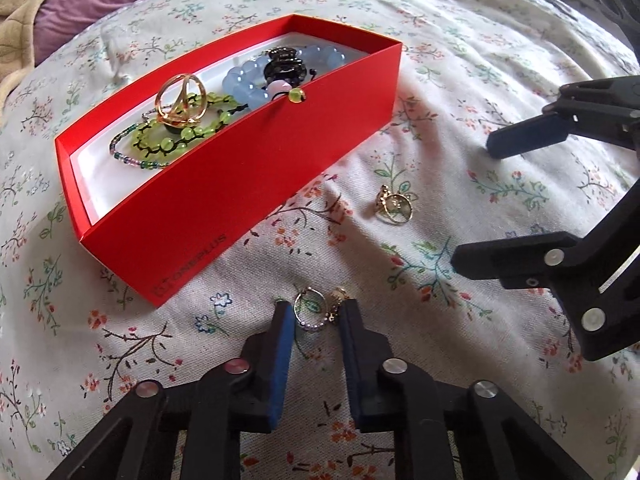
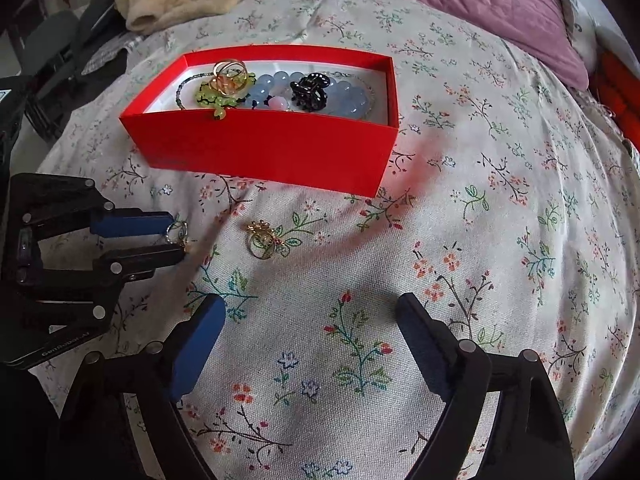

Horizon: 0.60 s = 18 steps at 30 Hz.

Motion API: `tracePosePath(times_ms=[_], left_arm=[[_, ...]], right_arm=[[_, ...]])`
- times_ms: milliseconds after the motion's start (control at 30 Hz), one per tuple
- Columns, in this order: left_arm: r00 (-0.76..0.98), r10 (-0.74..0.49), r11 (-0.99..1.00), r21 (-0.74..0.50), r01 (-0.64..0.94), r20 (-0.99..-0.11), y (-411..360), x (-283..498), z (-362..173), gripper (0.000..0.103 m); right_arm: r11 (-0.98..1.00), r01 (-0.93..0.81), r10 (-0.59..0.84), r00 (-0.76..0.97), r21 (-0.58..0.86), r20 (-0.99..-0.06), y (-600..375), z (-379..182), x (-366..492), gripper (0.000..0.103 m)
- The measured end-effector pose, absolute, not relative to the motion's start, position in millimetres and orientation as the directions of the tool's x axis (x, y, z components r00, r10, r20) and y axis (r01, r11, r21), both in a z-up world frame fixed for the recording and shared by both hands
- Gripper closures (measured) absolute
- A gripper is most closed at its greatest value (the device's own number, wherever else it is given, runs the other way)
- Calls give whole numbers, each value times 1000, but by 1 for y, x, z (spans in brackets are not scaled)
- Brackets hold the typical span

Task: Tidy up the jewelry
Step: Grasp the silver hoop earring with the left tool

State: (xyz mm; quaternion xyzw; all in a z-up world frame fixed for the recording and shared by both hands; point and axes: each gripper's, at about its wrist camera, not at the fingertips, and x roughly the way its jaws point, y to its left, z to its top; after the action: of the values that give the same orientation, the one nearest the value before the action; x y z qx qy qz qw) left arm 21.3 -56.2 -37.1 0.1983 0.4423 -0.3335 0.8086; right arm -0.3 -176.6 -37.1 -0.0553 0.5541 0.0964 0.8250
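Between the blue pads of the left claw (image 1: 314, 312), nearly closed, lies a small beaded ring (image 1: 309, 314) on the bed (image 1: 460, 60); whether they pinch it cannot be told. Ahead and leftward sits the red box (image 1: 240, 184), nothing between. Right claw (image 2: 310, 316) gapes empty, gold ring (image 2: 262, 238) just beyond

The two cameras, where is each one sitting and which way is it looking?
Left wrist view: sits on the left gripper, looking down along its jaws at small hoop earrings between them on the floral bedsheet; the right gripper shows at right.
Right wrist view: sits on the right gripper, looking down at the sheet, jaws wide apart with nothing between them; the left gripper shows at left.
Both share the red cardboard box of bead bracelets and a loose gold ring.
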Motion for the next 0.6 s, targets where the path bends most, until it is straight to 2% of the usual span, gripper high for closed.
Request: tracePosePath(times_ms=[100, 133, 167, 333, 400, 600], left_arm=[[383, -366, 698, 22, 715, -848, -55, 20, -36, 89], [378, -368, 700, 15, 714, -850, -55, 21, -35, 99], [375, -363, 704, 13, 710, -853, -54, 21, -35, 103], [366, -357, 714, 2, 700, -859, -50, 21, -35, 103], [366, -356, 715, 2, 699, -860, -49, 20, -35, 103], [358, -359, 719, -11, 694, -862, -47, 21, -34, 102]], right_arm=[[971, -237, 100, 369, 10, -924, -171, -38, 1, 22], [970, -244, 103, 369, 11, -924, -169, -38, 2, 23], [968, -251, 108, 368, 13, -923, -167, -39, 3, 27], [962, -271, 122, 365, 20, -923, -157, -42, 9, 36], [961, -274, 130, 367, 26, -921, -155, -43, 12, 45], [958, -285, 139, 370, 30, -919, -149, -46, 20, 60]])
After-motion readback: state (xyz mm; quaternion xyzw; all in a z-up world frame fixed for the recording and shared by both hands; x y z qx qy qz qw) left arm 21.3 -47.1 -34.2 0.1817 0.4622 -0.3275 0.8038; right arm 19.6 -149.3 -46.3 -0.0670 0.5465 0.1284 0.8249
